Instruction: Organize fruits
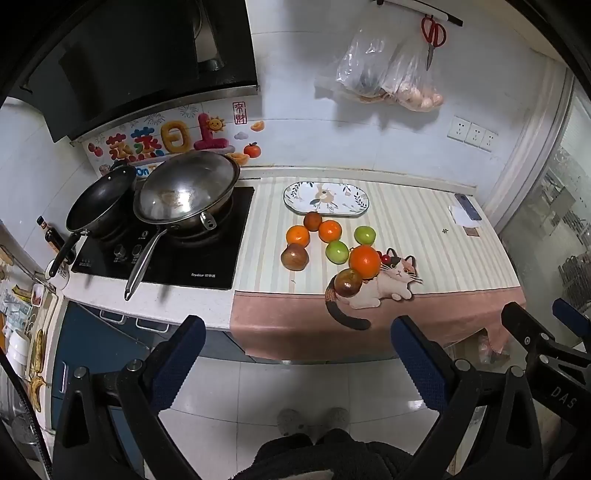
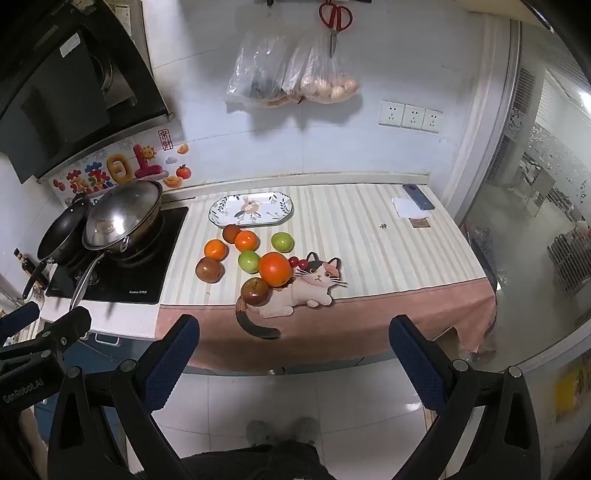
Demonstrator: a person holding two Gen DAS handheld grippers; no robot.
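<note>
I stand on a pale tiled floor facing a bench under a striped cloth with a cat print, white wall tiles behind, a hob with two pans at left. My left gripper and right gripper both hang released, short of the bench edge. The fruits cluster mid-cloth; the oval plate behind them runs its long axis left to right.

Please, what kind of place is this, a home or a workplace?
It looks like a home kitchen: two pans sit on a stove, scissors and bags of food hang on the tiled wall, and fruit lies on a cat-print cloth.
</note>
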